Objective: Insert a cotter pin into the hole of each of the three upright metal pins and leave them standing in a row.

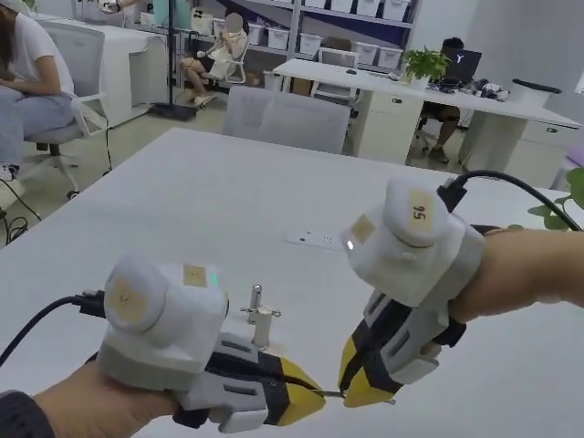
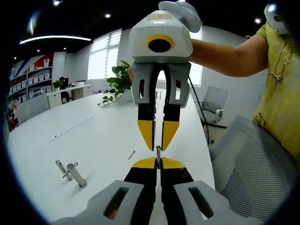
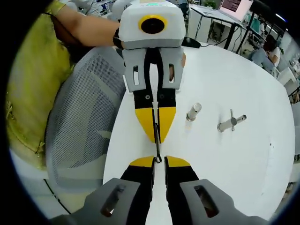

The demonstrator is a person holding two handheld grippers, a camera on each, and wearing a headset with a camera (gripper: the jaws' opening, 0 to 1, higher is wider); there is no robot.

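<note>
— Where is the cotter pin right now?
— Off the desk, in the air where the two claw tips meet. The left claw is pressed together on the cotter pin. The pin's free end pokes out towards the right claw.
— And the right claw?
— It is nose to nose with the left one. Its jaws stand a sliver apart on either side of the pin's end. I cannot tell whether they touch it.
— What about the metal pins?
— In the head view the fitted pin stands upright on the desk at about 11 o'clock from the meeting tips. It is just beyond the left claw's body and has a thin cotter crossing its upper part. In the right gripper view it sits at roughly 2 o'clock from the tips. The bare pin is nearer, at 1 o'clock, and the two are apart from each other.
— Anything loose?
— A spare cotter pin lies flat on the desk at about 10 o'clock from the left claw's tips in the left gripper view. A white socket strip lies farther up the desk at 12 o'clock in the head view
</note>
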